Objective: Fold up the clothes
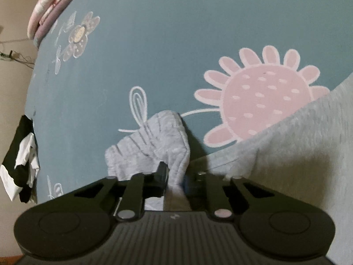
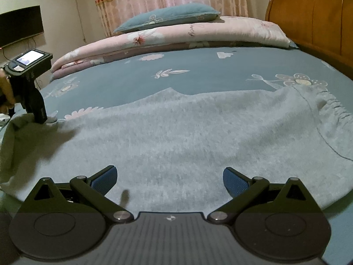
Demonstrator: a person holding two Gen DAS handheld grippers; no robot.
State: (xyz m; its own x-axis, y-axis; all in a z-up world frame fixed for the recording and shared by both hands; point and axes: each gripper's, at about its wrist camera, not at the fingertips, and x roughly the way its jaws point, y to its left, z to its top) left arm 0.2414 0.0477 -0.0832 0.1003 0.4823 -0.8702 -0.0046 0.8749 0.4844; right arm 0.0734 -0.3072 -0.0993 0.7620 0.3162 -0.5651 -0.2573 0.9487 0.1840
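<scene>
A light grey garment lies spread flat over the blue flowered bedsheet. Its gathered elastic hem shows at the right. In the left wrist view my left gripper is shut on the garment's ribbed cuff, which bunches up between the fingers. The same left gripper appears at the far left of the right wrist view, held by a hand and pinching the garment's left end. My right gripper hovers low over the near part of the garment, open, with nothing between its blue pads.
A folded pink quilt with a blue pillow on top lies at the head of the bed, against a wooden headboard. Black and white clothing hangs at the bed's left edge. A dark screen is on the wall.
</scene>
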